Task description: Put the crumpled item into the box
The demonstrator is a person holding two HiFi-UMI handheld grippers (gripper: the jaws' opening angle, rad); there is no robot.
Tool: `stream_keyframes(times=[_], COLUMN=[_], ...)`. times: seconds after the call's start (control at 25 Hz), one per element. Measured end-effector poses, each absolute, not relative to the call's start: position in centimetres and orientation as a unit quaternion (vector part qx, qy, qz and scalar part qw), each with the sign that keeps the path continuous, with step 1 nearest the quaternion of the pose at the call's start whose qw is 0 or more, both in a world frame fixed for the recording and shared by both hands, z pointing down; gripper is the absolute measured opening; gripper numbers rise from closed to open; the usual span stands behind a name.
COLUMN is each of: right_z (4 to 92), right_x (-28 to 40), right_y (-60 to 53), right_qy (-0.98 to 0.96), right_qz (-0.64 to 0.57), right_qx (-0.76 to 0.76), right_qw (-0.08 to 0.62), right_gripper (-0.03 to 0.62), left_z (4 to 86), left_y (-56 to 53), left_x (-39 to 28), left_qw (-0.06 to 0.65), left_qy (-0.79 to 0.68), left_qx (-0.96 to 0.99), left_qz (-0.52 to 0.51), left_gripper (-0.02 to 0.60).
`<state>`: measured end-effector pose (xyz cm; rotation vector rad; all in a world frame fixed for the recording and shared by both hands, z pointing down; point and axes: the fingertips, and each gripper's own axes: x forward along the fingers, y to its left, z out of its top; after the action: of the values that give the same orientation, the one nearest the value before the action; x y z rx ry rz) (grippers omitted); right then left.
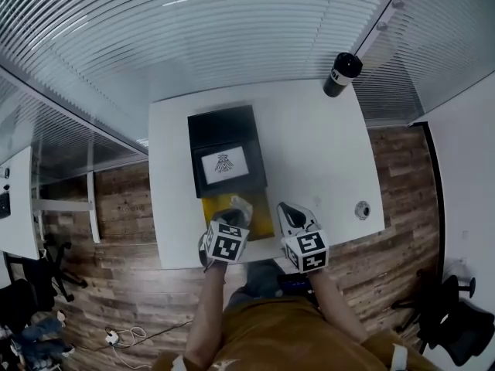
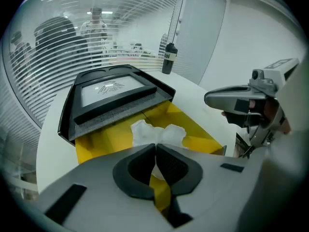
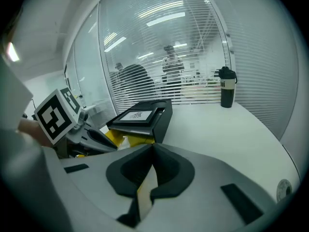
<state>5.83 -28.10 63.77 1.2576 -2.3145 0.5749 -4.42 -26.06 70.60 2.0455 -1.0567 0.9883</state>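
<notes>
A white crumpled paper [image 2: 158, 131] sticks out past the tips of my left gripper [image 2: 155, 146], which is shut on it. The paper [image 1: 239, 204] hangs just over the open yellow box [image 2: 104, 140] at the table's near edge. A black lid [image 2: 113, 93] with a white label lies tilted over the box's far half [image 1: 261, 216]. My right gripper [image 1: 291, 210] hovers just right of the box, jaws shut with nothing seen between them [image 3: 152, 146]. In the left gripper view the right gripper [image 2: 236, 100] shows at the right.
A black bottle [image 1: 341, 73] stands at the far right corner of the white table [image 1: 317, 153]. A small round disc [image 1: 362, 209] lies near the table's right front edge. Glass walls with blinds stand behind the table. Wooden floor surrounds it.
</notes>
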Motion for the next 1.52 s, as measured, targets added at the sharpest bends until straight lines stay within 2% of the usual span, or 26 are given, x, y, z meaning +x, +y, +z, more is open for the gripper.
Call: stream_keyframes(times=[0.28,0.84,1.12,1.24,1.52], right_z=[63.8,61.9,60.0,58.8,55.1], right_x=[5.6,5.6,5.1,4.9,4.5], right_y=[-27.7,-28.1,-27.9,-27.7,-26.5], right_qy=[-0.837,-0.835,-0.843,-0.847,-0.851], right_qz=[0.212,0.194,0.166,0.149,0.131], right_qx=[0.454,0.468,0.467,0.466,0.480], right_qw=[0.221,0.214,0.211,0.207,0.170], right_gripper=[0.012,0.012,0.012,0.012,0.012], left_z=[70.9,69.4,66.2,64.8,59.3], left_y=[-25.9,-26.0,-27.1,-26.9,-25.9], left_x=[-4.3,-5.0,-6.0,-6.3,-6.8], left_qw=[0.307,0.294,0.265,0.244,0.191], left_qy=[-0.398,-0.408,-0.447,-0.459,-0.490], left_qx=[0.773,0.782,0.793,0.793,0.813], left_qz=[0.387,0.368,0.318,0.317,0.251], left_gripper=[0.034,0.117,0.087,0.054,0.025])
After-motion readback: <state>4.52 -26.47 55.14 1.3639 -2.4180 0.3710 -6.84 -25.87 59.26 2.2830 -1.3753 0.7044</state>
